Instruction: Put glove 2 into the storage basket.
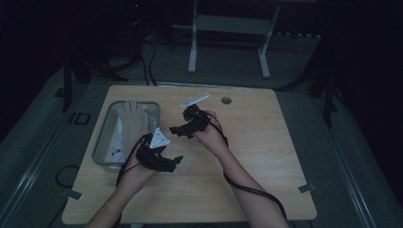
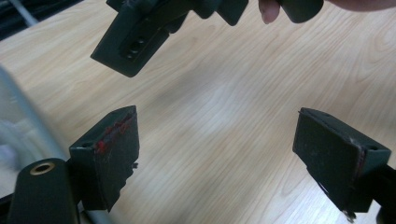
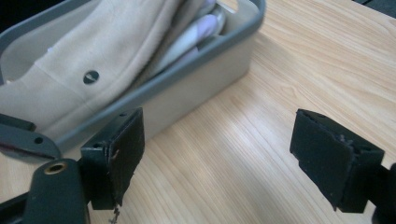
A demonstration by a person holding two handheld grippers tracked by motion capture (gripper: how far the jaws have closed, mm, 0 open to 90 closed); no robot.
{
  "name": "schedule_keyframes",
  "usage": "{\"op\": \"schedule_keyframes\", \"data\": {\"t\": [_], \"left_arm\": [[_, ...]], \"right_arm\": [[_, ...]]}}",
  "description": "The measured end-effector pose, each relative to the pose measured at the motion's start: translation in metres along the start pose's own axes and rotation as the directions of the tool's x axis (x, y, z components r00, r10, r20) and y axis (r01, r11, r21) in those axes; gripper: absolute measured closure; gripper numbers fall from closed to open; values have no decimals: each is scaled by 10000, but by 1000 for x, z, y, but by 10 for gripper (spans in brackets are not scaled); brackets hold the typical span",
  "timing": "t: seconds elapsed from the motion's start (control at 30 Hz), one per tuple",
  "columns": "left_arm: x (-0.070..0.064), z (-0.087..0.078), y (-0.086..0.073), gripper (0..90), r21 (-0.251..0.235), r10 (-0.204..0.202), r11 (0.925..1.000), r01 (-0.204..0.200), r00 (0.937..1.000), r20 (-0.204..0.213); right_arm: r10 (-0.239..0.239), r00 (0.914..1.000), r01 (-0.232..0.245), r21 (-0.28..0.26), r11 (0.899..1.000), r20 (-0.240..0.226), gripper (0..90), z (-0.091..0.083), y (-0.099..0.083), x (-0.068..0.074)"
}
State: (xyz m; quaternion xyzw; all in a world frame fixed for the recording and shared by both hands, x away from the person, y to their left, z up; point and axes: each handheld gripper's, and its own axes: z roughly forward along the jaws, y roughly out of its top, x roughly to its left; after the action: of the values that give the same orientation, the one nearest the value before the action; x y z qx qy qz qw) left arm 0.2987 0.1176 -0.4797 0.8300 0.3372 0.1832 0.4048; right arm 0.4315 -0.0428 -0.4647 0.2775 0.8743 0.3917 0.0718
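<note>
The wooden table (image 1: 266, 156) is the largest thing in the high view, with bare wood across its whole half away from the bin. The grey bin (image 1: 103, 137) stands near the table's edge on the person's left side, its rim just inside that edge. The right gripper view alone shows the bin's wall (image 3: 205, 79) close up, and a beige cloth (image 3: 93, 51) with a small round hole draped over the rim, pale folded items tucked behind it; from above the cloth (image 1: 133, 121) reads as a dim beige heap.

The left gripper (image 1: 159, 159) hovers just beside the bin's near corner, jaws spread wide apart and holding nothing; the left gripper view (image 2: 217, 154) shows bare wood between them and the other gripper's jaw above. The right gripper (image 1: 183, 127) sits just beyond the bin's inner long side, jaws also wide apart and empty (image 3: 217, 154). A small white object (image 1: 195, 100) lies past the bin's far corner, beside a round hole (image 1: 226, 100) in the table.
</note>
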Motion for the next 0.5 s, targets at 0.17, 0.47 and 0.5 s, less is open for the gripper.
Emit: {"op": "schedule_keyframes", "data": {"t": [0.17, 0.47, 0.5], "left_arm": [[-9, 12, -1, 150, -263, 121, 9996, -110, 9990, 428], [-23, 32, -4, 149, -147, 365, 9993, -353, 9947, 960], [-25, 34, -5, 149, -88, 404, 9992, -397, 9944, 974]], "right_arm": [[46, 10000, -47, 78, 10000, 87, 177, -7, -18, -7], [8, 9997, -10, 89, 10000, 224, 178, -16, -49, -17], [-9, 9998, 7, 92, 10000, 198, 178, -16, -52, -17]]}}
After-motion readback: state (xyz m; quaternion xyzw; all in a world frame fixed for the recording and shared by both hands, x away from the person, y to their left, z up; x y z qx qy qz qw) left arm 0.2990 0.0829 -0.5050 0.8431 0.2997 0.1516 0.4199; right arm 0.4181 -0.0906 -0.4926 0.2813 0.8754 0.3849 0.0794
